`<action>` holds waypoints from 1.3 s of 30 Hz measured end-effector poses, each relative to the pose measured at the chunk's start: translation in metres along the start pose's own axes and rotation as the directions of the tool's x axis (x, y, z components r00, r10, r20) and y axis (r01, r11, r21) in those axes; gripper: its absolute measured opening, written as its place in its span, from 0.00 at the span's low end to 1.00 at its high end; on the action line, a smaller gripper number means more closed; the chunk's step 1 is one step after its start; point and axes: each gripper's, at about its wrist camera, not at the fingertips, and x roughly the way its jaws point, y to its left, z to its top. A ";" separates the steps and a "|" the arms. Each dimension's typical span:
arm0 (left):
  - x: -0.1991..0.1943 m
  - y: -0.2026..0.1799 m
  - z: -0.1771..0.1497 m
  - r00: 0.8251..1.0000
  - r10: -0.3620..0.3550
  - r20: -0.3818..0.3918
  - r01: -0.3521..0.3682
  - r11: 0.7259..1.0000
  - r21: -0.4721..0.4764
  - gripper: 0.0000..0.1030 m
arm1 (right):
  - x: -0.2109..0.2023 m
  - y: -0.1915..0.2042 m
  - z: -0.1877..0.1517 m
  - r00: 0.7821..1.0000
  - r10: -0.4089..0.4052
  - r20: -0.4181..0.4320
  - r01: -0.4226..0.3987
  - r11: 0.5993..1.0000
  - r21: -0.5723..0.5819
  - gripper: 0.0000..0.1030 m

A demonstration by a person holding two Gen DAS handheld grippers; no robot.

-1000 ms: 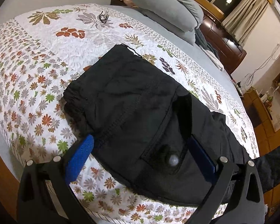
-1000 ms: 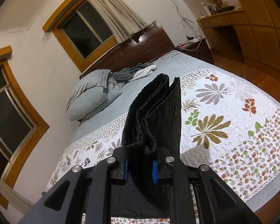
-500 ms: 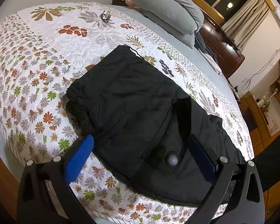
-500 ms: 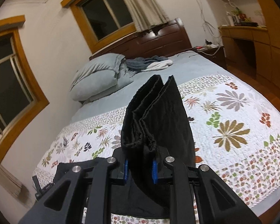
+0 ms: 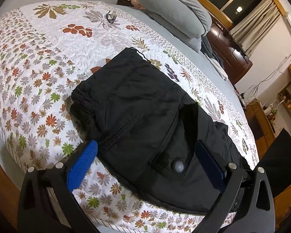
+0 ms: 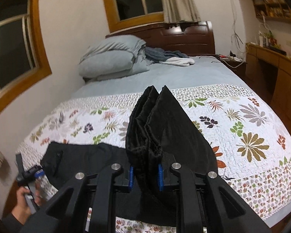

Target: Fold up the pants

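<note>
Pants: lying on the bed's quilt, long axis running from waistband at the near edge toward the right gripper.
Change: right view is now rolling level, swinging toward the headboard.
Right gripper: jaws pinching the bunched leg ends, lifted.
Left gripper: jaws spread wide, hovering astride the waist.

no readable text, no labels, no brands, no numbers anywhere

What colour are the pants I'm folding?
Plain black pants, clearest in the left wrist view against the floral quilt.
</note>
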 end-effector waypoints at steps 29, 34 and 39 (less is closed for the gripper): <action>0.001 0.027 -0.002 0.999 -0.025 -0.024 0.022 0.991 -0.131 0.97 | 0.101 0.109 -0.098 0.967 -0.082 -0.243 -0.005 0.941 -0.339 0.17; -0.001 0.029 -0.004 0.999 -0.030 -0.022 0.027 0.990 -0.136 0.97 | 0.114 0.123 -0.116 0.961 -0.130 -0.244 0.016 0.908 -0.418 0.17; -0.004 0.031 -0.005 0.999 -0.033 -0.021 0.030 0.990 -0.140 0.97 | 0.125 0.125 -0.128 0.954 -0.141 -0.264 0.011 0.899 -0.439 0.17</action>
